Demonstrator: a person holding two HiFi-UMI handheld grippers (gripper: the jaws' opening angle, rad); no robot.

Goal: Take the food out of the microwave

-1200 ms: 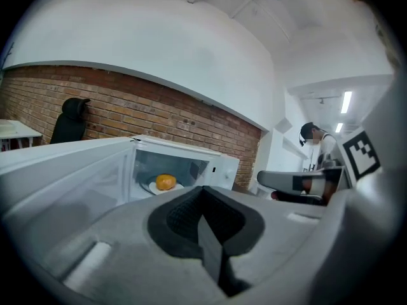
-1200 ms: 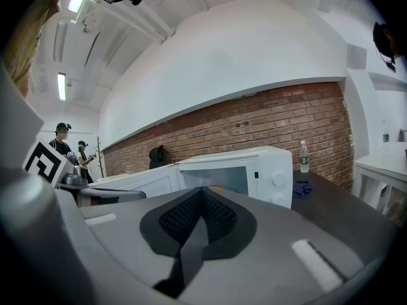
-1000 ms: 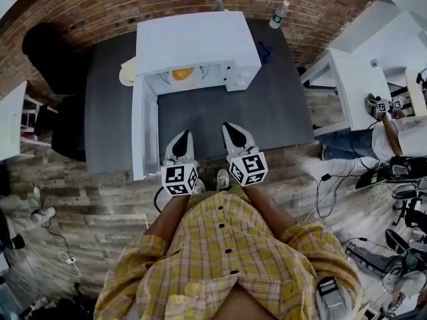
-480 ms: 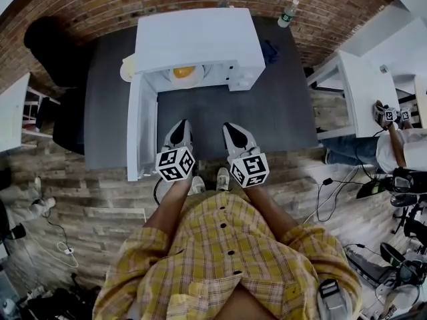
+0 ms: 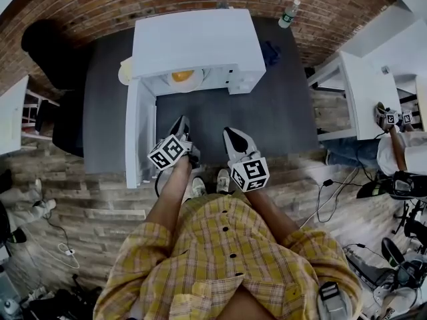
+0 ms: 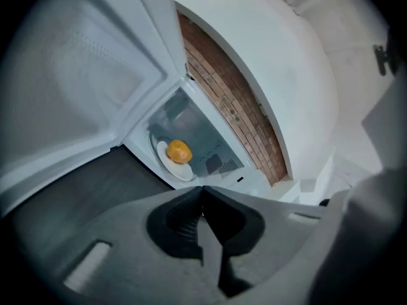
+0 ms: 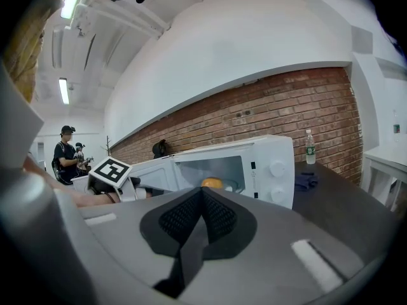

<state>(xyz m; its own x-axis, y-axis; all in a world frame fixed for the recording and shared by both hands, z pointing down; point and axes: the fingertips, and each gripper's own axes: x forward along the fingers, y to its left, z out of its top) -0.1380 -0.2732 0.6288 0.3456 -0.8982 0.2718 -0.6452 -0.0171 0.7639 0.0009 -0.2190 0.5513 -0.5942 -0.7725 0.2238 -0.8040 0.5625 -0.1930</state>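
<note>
A yellow checked shirt [image 5: 227,259] is seen from above, nearest the camera. Just beyond it, a gripper is held in each hand over the near edge of a dark grey table [image 5: 280,112]. The left gripper [image 5: 181,120] is rolled onto its side. Its jaws are pressed together and nothing is held between them. The right gripper [image 5: 231,133] is held just beside it, pointing the same way, with its jaws likewise closed on nothing.

Beyond both grippers, a white microwave [image 5: 193,42] is set on the table. Its door [image 5: 137,135] is swung wide open to the left. Inside the microwave, an orange piece of food [image 5: 181,76] is seen lying on a white plate [image 5: 195,80], well apart from both grippers.

To the right of the microwave, a blue cloth [image 5: 269,51] is laid on the table. Farther back, a water bottle [image 5: 290,13] is stood at the table's far edge, in front of a red brick wall [image 5: 87,9].
</note>
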